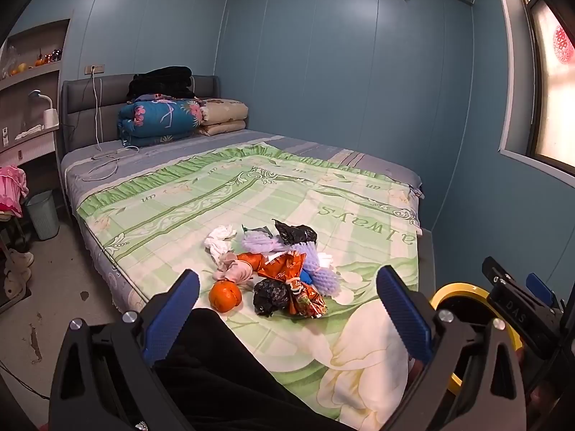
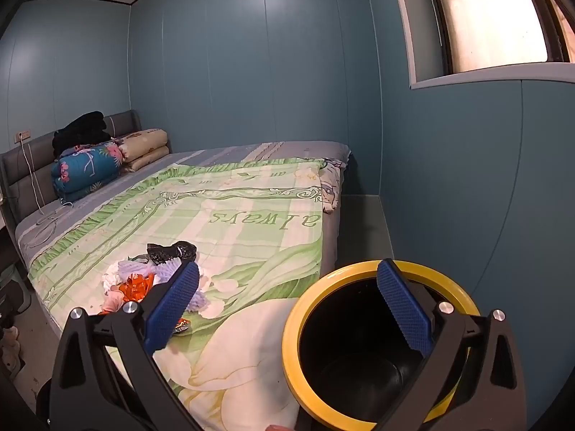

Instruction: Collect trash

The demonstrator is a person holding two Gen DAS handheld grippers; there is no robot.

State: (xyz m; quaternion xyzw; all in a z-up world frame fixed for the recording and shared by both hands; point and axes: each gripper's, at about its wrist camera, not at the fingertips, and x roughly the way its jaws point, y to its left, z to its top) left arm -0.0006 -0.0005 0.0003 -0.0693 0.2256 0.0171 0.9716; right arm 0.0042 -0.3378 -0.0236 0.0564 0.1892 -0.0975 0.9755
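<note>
While both grippers hang wide apart and empty, trash pile (image 1: 273,269) lies on bedspread (image 1: 222,201) at twelve o'clock of left gripper (image 1: 287,314), the nearer; bin (image 2: 363,352) under right gripper (image 2: 287,310).

Trash pile (image 1: 273,269), right wrist view: near half hidden behind the left finger of the right hand-held gripper (image 2: 287,309); orange (image 1: 225,295) not visible there.
Bin (image 2: 298,327), left wrist view: mostly hidden behind the left hand-held gripper (image 1: 287,309) and the other gripper's body; only a yellow rim arc visible. Right wrist view: lower rim cut off by the frame edge, interior too dark to tell contents.
Blue scrap (image 1: 306,276) within the pile: mostly buried, kind not determinable.
Shelf items (image 1: 36,61): too small to identify.
Pink cloth (image 1: 12,188) and shoes (image 1: 16,269): cut off by the left edge.
Window (image 1: 553,82): cut off by the right edge.
Dark garment (image 1: 215,366) between the fingers: covers the bed's near edge.
</note>
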